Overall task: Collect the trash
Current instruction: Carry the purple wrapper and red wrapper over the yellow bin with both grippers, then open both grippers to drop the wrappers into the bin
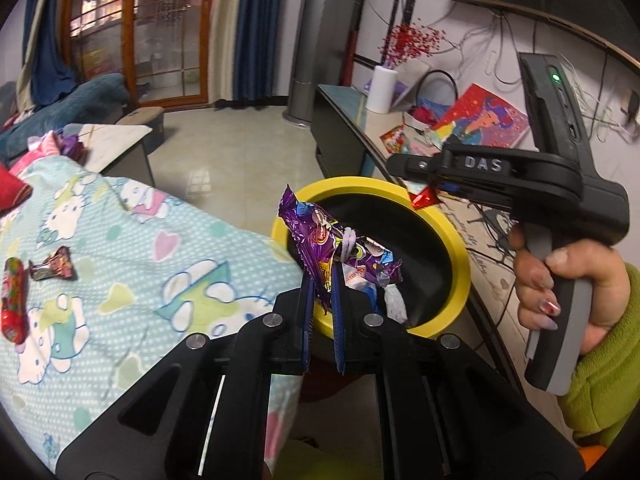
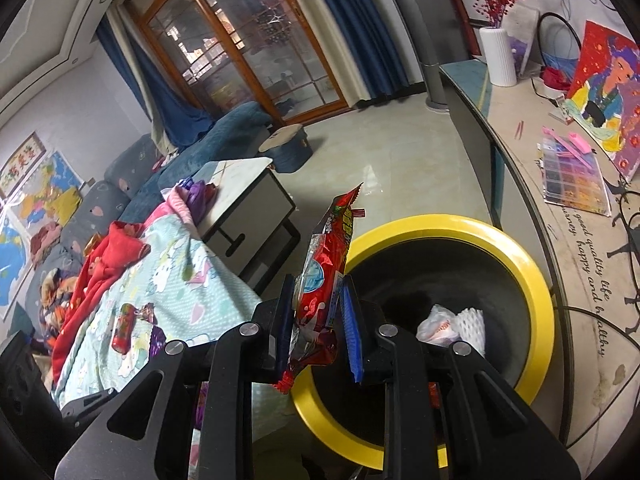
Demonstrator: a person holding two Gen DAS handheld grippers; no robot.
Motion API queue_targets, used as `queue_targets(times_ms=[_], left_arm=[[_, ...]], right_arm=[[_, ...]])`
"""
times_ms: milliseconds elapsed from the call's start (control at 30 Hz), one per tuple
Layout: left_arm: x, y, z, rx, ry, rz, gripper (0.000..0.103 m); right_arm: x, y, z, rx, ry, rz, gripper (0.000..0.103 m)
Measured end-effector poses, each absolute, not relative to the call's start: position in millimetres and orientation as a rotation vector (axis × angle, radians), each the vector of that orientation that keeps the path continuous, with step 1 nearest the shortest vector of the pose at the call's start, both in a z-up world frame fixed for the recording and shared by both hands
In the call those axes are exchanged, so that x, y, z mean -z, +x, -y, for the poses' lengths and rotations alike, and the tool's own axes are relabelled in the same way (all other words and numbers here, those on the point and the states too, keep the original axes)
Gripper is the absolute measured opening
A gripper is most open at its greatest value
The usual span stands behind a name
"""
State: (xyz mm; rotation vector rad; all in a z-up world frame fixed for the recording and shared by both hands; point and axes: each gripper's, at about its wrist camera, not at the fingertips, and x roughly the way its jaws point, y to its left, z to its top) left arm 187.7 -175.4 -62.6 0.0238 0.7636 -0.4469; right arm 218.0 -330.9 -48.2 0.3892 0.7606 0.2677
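Purple wrapper and red wrapper (both crumpled) above yellow-rimmed bin

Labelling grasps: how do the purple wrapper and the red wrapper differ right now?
The purple wrapper is in the left hand-held gripper; the red wrapper is in the right hand-held gripper. The purple wrapper lies slanted and crumpled, while the red wrapper stands nearly upright and flatter. The purple one is pinched near its lower edge, the red one around its lower half. Both hang near the yellow-rimmed bin.

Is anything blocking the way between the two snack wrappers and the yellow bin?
Nothing visible. The purple wrapper and red wrapper already hang at the open bin; only some trash lies at its bottom.
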Motion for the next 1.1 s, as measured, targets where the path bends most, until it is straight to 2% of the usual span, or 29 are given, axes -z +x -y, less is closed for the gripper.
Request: queue_targets(times_ms=[833,967,1067,1100], left_arm=[[90,211,237,0.543,0.118,-0.837,0.006],[92,219,239,0.532,0.109,-0.847,0.008],[91,219,238,0.536,0.094,-0.835,0.015],[90,219,237,0.534,0.093,-0.827,0.024]], right_arm=[[82,228,382,-0.191,0.456,-0.831,0.024],[81,228,388,-0.182,0.480,-0.825,0.031],[80,228,390,-0.176,0.485,-0.820,0.034],[80,228,390,-0.174,0.488,-0.818,0.038]])
